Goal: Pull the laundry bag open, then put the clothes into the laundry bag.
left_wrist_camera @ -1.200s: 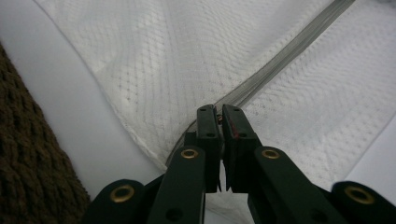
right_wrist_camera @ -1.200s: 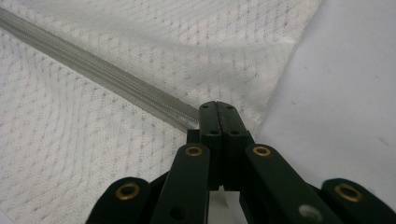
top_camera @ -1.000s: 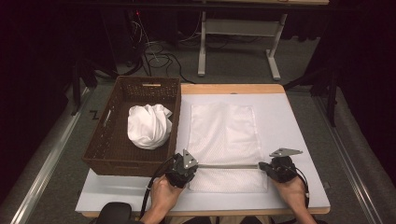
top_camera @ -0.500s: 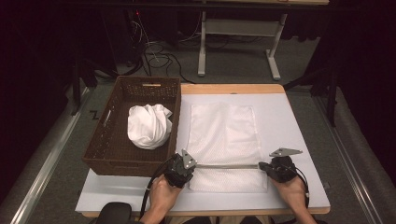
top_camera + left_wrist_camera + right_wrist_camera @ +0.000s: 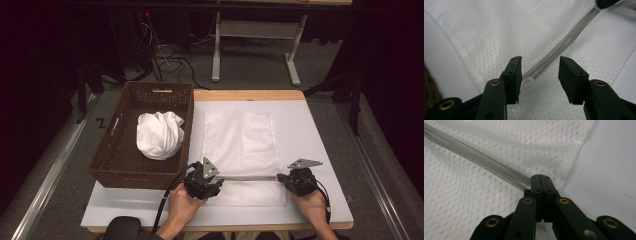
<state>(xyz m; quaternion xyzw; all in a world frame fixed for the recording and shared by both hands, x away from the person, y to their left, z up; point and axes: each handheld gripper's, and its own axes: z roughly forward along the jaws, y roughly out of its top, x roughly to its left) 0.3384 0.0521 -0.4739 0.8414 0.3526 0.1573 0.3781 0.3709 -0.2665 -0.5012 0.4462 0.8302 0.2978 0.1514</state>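
Observation:
A white mesh bag (image 5: pixel 240 140) lies flat on the table, with a grey zipper (image 5: pixel 250 177) running across its near end. My left gripper (image 5: pixel 216 181) is at the zipper's left end. Its jaws have just been opening and now stand apart (image 5: pixel 540 63); the white zipper pull (image 5: pixel 527 82) lies between them, against one pad and not pinched. My right gripper (image 5: pixel 282 178) holds the zipper's right end. Its jaws (image 5: pixel 541 178) are pressed together on the zipper tape (image 5: pixel 481 162), which stretches taut between the two grippers.
A brown wicker basket (image 5: pixel 115 150) stands at the left of the table and holds a bunched white cloth (image 5: pixel 159 135). The bag rests on a pale mat (image 5: pixel 310 130). The table's near edge runs just below both hands.
In the high view both hands and the bag stay where they were; I make out no shift there.

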